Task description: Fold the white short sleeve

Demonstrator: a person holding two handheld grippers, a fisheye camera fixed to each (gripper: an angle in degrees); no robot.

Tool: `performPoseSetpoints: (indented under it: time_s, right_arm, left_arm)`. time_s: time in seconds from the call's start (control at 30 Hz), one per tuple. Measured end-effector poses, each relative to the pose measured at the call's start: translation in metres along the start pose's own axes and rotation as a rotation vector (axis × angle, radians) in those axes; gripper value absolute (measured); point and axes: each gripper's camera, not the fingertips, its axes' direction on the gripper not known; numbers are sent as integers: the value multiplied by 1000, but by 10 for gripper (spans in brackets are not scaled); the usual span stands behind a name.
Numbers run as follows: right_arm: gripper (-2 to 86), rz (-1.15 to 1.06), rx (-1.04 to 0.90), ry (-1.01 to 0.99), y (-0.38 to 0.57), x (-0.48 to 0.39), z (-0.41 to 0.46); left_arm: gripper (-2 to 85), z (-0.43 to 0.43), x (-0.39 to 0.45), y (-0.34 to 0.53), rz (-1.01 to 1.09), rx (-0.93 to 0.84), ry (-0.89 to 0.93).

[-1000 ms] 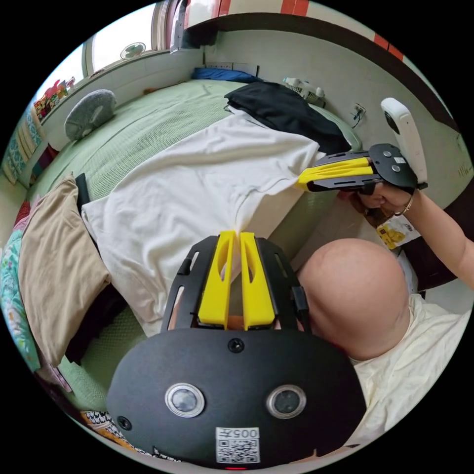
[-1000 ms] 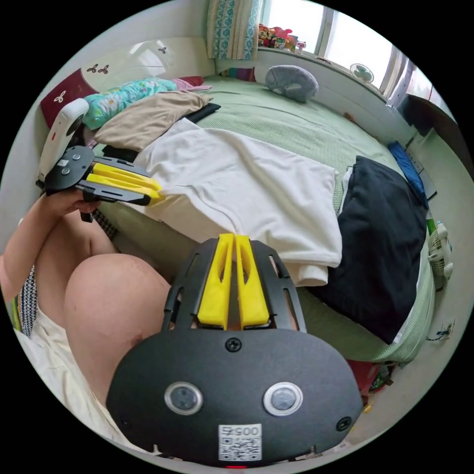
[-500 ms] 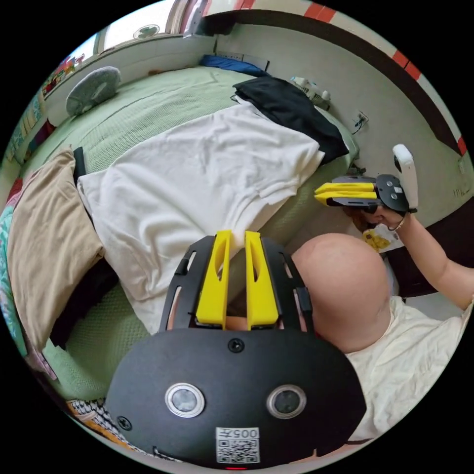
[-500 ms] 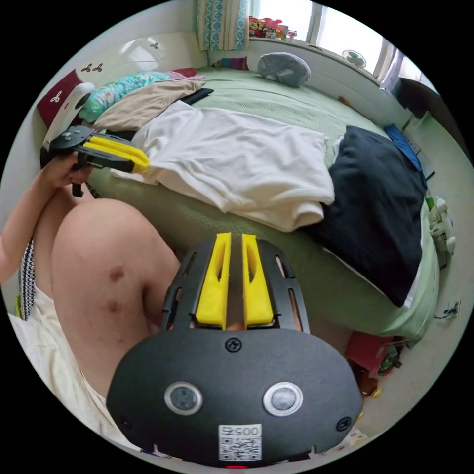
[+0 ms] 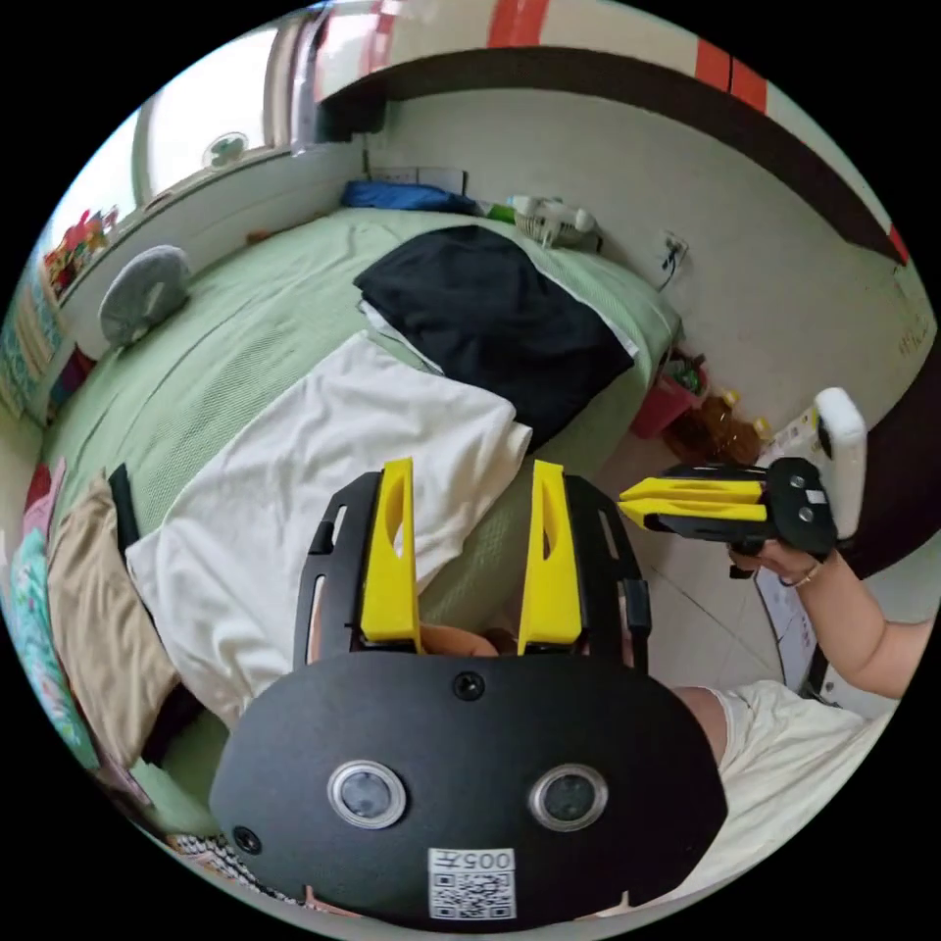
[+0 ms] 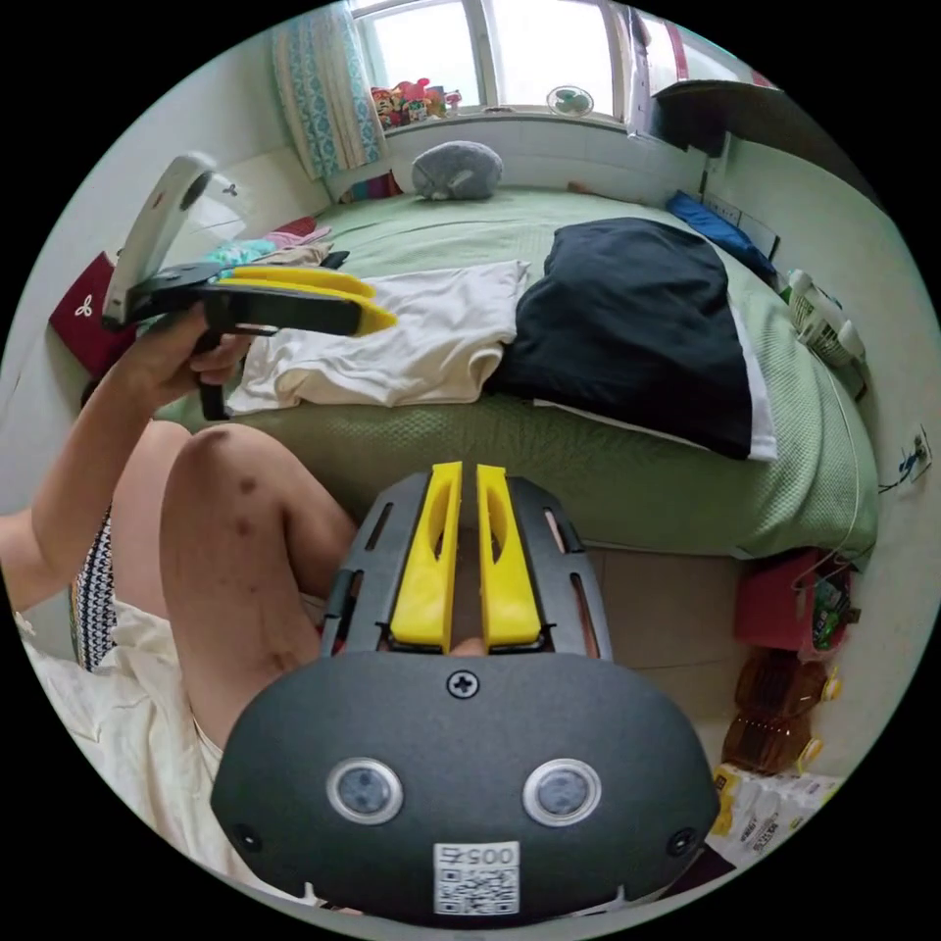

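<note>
Although neither gripper holds anything, the white short sleeve point(image 5: 323, 470) lies folded over on the green bed point(image 5: 245, 304), at 10 o'clock from the left gripper point(image 5: 469, 534), whose 2 jaws are spread wide. The right gripper point(image 6: 469, 549) is seen with jaws nearly together, empty. Soft, light, limp cloth is judged likely; corners or the hem would be gripped best. Its far edge is hidden behind the dark garment point(image 6: 637, 323).

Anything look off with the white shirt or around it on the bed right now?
Nothing is damaged or spilled. The white shirt lies folded on the green bed, its edge against the black garment; its near edge looks rumpled and uneven. Both grippers are off it: left gripper open, right gripper shut on nothing.
</note>
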Motion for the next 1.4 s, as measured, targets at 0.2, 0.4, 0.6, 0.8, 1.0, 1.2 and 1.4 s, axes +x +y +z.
performPoseSetpoints:
  time_s: [0.2,0.4,0.6,0.8,1.0,1.2,1.4]
  right_arm:
    - [35,27,10,-10,-2,23,-13]
    - [34,15,-10,30,-14,44,-12]
    - [36,-4,-5,12,-55,69,-16]
    - [102,14,30,-159,-174,102,-28]
    - [141,95,-115,-273,-315,135,44]
    - [135,317,-299,-344,-385,182,145]
    - [109,414,-308,-388,-408,193,197]
  left_arm:
    - [180,45,28,-38,37,-92,37]
    - [93,60,14,-46,-110,-149,29]
    - [47,27,-15,-35,-155,-74,58]
    - [46,-15,-46,-13,-174,32,111]
    - [46,-33,-63,2,-159,83,166]
    - [46,-44,-76,11,-154,111,239]
    - [40,-63,-85,15,-125,126,238]
